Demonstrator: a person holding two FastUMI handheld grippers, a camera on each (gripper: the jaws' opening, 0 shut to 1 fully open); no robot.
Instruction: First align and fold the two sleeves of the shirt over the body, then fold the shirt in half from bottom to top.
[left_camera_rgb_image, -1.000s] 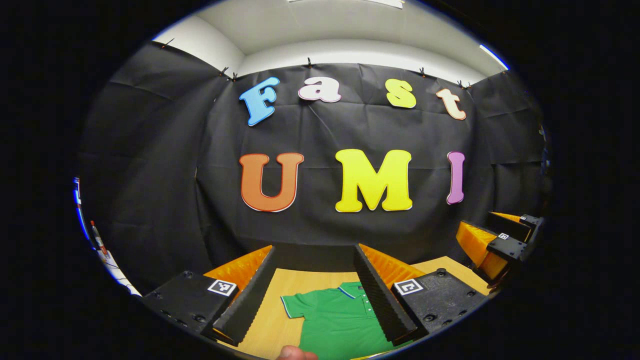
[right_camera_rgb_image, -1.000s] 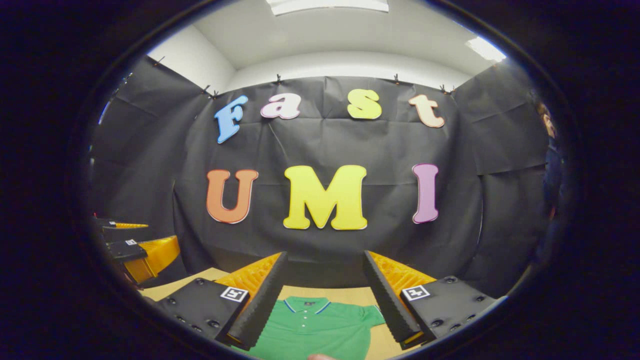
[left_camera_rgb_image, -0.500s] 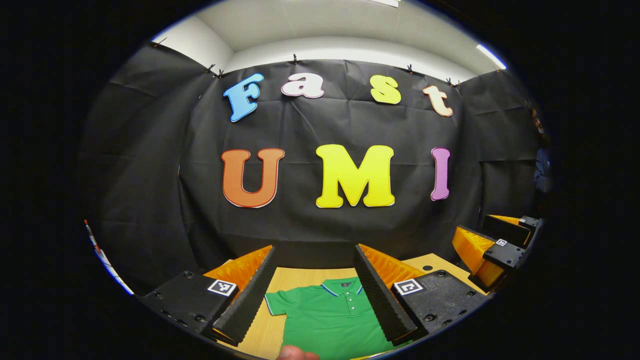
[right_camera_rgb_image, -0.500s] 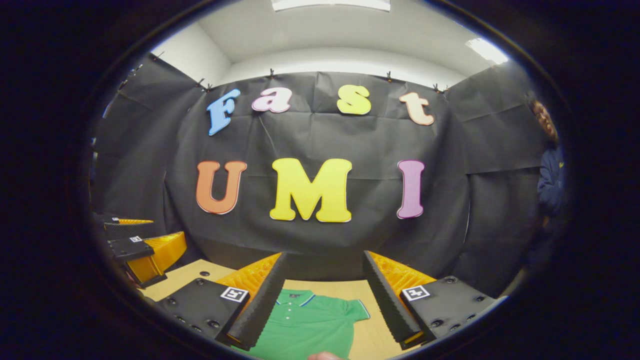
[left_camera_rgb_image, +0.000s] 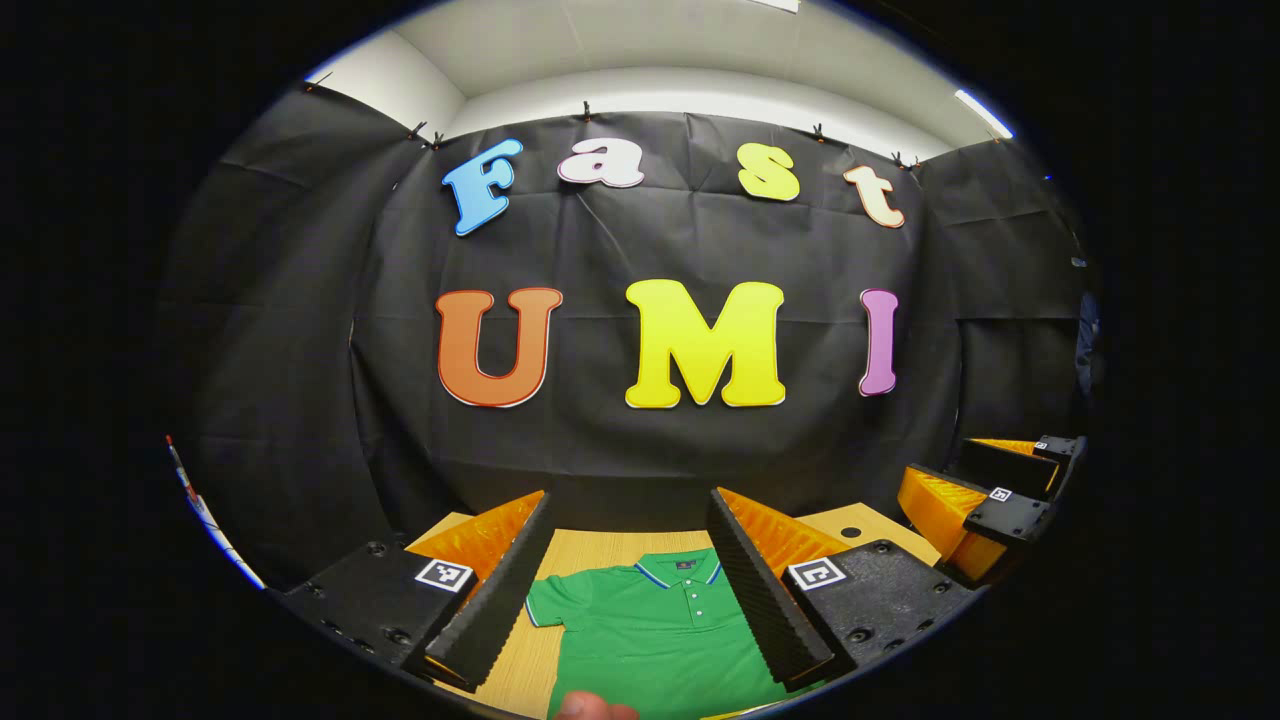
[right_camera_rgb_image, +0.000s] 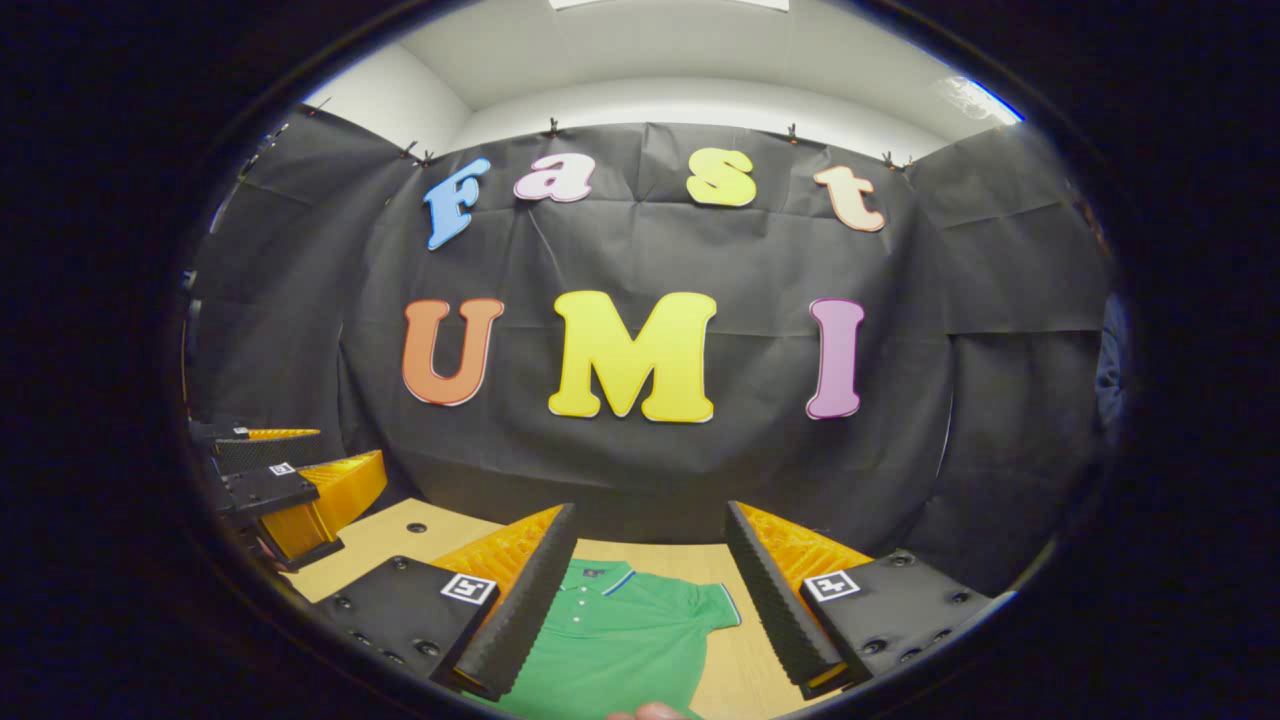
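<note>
On the table, flat and face up, collar toward the wall: one shirt, both sleeves spread, nothing folded yet. Left gripper and right gripper hang above it, jaws wide apart, holding nothing. Item likely light, soft and limp, apt to drag and wrinkle; best taken at each sleeve's cuff edge, left sleeve and right sleeve, with bare wood beside both sleeves and beyond the collar giving room to work.

Matt cloth shirt lies on a smooth wooden table.
</note>
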